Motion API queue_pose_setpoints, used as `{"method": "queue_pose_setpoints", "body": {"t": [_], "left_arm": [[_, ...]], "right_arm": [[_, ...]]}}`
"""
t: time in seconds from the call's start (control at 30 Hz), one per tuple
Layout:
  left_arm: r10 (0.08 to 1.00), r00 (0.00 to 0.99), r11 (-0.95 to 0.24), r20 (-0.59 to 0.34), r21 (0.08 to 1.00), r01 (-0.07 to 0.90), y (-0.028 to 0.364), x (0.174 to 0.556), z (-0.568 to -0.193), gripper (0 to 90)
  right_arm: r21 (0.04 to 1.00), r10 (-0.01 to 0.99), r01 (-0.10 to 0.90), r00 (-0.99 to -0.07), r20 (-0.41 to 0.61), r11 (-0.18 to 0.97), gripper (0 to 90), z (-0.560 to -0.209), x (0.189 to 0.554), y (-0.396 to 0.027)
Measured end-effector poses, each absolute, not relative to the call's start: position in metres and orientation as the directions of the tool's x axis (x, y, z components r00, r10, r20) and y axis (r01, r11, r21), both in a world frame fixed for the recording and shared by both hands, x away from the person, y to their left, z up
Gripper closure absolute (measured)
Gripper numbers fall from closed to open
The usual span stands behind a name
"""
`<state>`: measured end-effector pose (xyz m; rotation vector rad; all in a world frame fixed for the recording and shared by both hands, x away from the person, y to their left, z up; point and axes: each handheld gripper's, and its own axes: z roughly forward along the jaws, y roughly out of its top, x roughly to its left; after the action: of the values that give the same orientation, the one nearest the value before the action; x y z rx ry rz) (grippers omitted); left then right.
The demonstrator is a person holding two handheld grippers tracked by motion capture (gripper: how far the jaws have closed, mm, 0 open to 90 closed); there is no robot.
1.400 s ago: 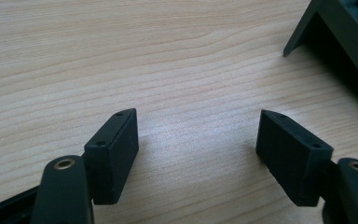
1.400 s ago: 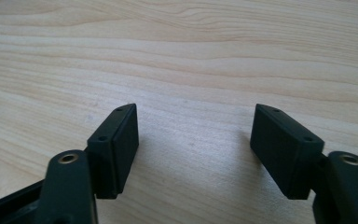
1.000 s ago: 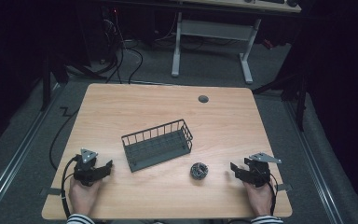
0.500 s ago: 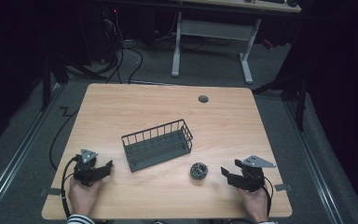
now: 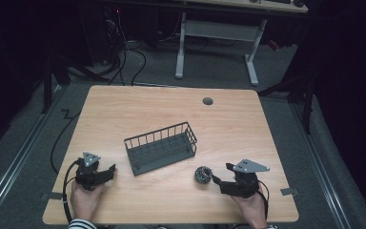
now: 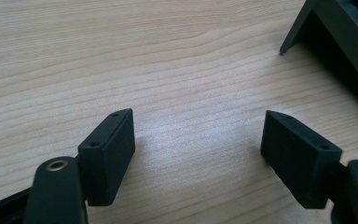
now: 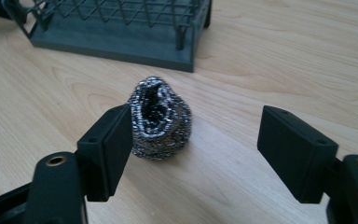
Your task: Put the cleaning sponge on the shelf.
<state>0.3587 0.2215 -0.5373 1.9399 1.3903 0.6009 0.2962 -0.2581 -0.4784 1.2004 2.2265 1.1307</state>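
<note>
Wire basket (image 5: 161,148) sits mid tabletop (image 5: 124,109). The steel scrubber (image 5: 202,174) lies toward the front edge, just ahead of the right hand-held gripper (image 5: 218,180), whose jaws are wide open. Left hand-held gripper (image 5: 110,170), open too, is well apart, so the right looks like the one to grab it.

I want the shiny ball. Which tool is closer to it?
The right tool: the scrubber sits just ahead of it. The left tool is beyond the basket.

Each hand-held gripper is black, with two thick block-shaped jaws that carry small screw holes and a brass-coloured ring at each arm. The left hand-held gripper (image 5: 108,170) and right hand-held gripper (image 5: 216,180) each have a grey three-cornered plate and a black cable. A striped sleeve (image 5: 78,224) is worn.
</note>
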Motion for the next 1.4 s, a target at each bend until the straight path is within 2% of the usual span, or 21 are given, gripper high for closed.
{"method": "queue_pose_setpoints", "body": {"t": [0.47, 0.67, 0.97, 1.4], "left_arm": [[0.944, 0.328, -0.211, -0.014, 0.741, 0.638, 0.222, 0.359, -0.537, 26.1], [0.945, 0.328, -0.211, -0.014, 0.741, 0.638, 0.222, 0.359, -0.537, 26.2], [0.944, 0.328, -0.209, -0.016, 0.741, 0.638, 0.222, 0.359, -0.537, 26.3], [0.945, 0.328, -0.209, -0.016, 0.741, 0.638, 0.222, 0.359, -0.537, 26.3]], "right_arm": [[0.748, 0.777, 0.530, -0.629, 0.031, 0.400, 22.8, -0.492, 0.312, -0.224], [0.732, 0.767, 0.550, -0.639, 0.057, 0.403, 23.3, -0.503, 0.319, -0.217], [0.710, 0.763, 0.540, -0.646, 0.006, 0.451, 31.8, -0.513, 0.322, -0.211], [0.711, 0.763, 0.531, -0.647, -0.011, 0.461, 36.2, -0.513, 0.320, -0.211]]}}
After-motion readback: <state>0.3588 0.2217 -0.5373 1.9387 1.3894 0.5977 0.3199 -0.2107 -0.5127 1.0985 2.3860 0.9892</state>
